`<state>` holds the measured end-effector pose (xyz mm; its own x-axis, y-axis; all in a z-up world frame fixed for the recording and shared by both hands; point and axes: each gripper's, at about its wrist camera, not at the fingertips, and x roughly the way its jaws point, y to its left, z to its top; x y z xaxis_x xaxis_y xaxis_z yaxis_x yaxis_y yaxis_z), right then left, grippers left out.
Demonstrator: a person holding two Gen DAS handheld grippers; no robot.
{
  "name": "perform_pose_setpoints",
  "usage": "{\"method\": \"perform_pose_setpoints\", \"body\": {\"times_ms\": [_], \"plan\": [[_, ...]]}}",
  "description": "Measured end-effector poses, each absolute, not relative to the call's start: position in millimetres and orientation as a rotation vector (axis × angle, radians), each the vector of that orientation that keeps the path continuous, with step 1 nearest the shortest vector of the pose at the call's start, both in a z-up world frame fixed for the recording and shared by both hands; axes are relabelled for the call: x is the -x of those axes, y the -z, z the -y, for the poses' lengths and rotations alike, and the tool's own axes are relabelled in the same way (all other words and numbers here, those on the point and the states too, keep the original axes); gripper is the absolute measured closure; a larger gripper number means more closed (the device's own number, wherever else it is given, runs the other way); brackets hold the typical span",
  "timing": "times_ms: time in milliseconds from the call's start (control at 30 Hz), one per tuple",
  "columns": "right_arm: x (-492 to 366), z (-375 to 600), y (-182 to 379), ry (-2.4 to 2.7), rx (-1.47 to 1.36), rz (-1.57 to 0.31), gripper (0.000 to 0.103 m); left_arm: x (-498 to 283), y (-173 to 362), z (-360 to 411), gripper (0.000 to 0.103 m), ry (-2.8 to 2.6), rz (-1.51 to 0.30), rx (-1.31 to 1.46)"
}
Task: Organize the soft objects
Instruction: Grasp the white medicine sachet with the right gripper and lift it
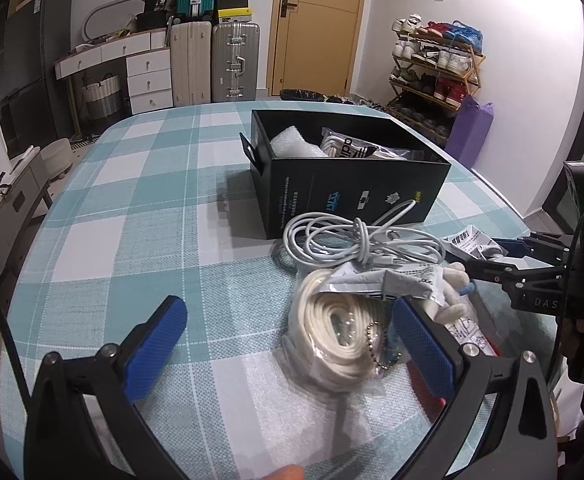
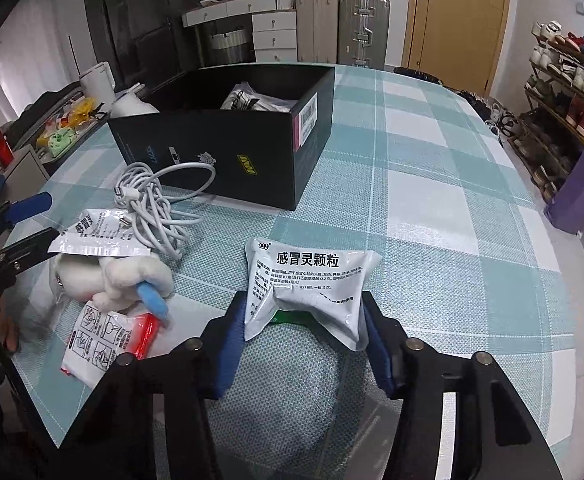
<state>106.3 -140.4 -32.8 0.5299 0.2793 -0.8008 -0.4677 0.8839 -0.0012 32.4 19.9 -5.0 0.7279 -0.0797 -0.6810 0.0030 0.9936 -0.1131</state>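
Note:
My right gripper (image 2: 306, 332) is shut on a white medicine sachet (image 2: 312, 280), crumpled between the pads above the checked tablecloth. My left gripper (image 1: 287, 344) is open over the cloth, its right pad beside a bagged coil of cream rope (image 1: 332, 340). A white charging cable (image 1: 356, 240) lies in front of the black box (image 1: 356, 192), which holds bubble wrap (image 1: 292, 142) and a bagged item. A white plush toy (image 2: 119, 276), another sachet (image 2: 99, 232) and a red-edged packet (image 2: 103, 344) lie at the left of the right wrist view.
The table's curved edge (image 1: 39, 240) drops off at the left. Suitcases (image 1: 233, 64) and a drawer unit stand behind, a shoe rack (image 1: 436, 68) at the right. The right gripper shows in the left wrist view (image 1: 504, 256).

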Motion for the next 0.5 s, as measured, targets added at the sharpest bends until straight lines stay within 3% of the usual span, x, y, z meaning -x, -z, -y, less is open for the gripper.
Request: {"method": "perform_pose_setpoints", "body": {"times_ms": [500], "plan": [[-70,151,6,-0.524,0.195,-0.769,0.051,-6,-4,14,0.0,0.036,-0.739,0.067]]}}
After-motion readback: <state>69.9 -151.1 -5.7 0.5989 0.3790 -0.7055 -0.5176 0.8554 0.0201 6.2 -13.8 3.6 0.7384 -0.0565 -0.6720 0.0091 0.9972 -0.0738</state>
